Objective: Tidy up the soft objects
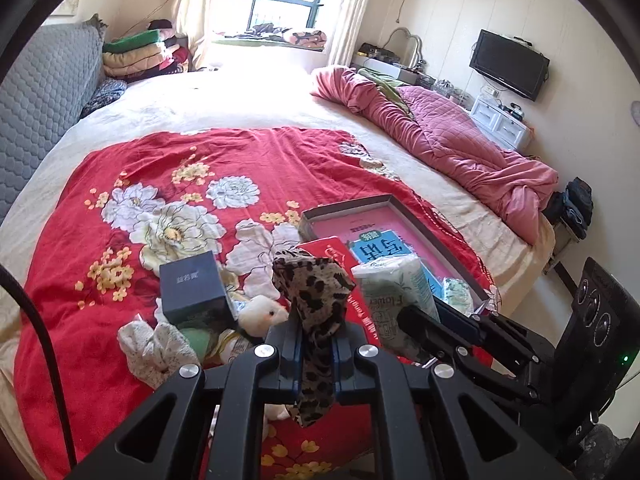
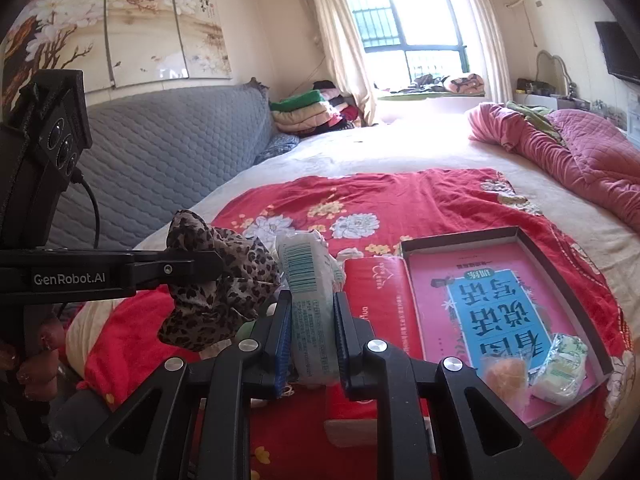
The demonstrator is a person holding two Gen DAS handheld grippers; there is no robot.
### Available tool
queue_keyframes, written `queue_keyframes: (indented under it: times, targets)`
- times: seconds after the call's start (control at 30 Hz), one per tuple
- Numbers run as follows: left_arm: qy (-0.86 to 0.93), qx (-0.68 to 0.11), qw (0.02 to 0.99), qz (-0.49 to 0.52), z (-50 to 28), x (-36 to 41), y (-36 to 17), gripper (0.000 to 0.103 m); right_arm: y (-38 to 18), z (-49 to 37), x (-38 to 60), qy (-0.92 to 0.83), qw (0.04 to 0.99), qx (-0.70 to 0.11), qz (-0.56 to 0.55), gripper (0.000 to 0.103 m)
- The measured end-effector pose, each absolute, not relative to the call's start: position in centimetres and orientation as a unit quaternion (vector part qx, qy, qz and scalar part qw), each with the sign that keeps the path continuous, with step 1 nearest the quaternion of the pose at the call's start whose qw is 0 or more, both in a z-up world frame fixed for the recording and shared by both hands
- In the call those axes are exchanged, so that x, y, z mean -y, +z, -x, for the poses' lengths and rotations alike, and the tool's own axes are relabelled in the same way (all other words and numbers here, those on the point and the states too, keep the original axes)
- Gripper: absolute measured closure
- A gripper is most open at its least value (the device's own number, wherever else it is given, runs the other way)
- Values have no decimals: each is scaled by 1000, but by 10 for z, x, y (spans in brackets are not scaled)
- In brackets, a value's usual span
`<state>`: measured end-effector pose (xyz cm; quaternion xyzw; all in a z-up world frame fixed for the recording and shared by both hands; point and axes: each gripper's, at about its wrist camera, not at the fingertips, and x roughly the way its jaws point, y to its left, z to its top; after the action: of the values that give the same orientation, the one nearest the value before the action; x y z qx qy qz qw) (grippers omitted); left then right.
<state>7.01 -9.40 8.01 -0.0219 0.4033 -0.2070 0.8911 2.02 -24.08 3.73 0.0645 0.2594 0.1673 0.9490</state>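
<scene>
Your left gripper [image 1: 316, 350], seen from the left wrist, is clamped on a leopard-print cloth [image 1: 316, 296] held above the red floral quilt [image 1: 160, 168] on the bed. A navy box [image 1: 192, 286] and a white plush toy [image 1: 262, 314] lie below it.

From the right wrist, your right gripper [image 2: 312, 332] is clamped on a tissue pack [image 2: 310, 280], just left of the shallow box [image 2: 460, 238] holding two small packets [image 2: 560, 364].
</scene>
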Motion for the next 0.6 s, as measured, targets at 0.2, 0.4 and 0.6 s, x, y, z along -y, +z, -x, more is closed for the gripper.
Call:
queue_keyframes:
  times: [0.2,0.4,0.6]
  targets:
    - [-232,-396,888,15,-77,128,98,92,51,-15,267,146,956,-240,-85,83]
    - [-248,-387,888,-6,-78,162,108,92,59,-12,293,114,962,-227,-101,83]
    - [-262,-385,885,-24,-77,189,110,92,64,-9,322,86,965,-215,-125,83]
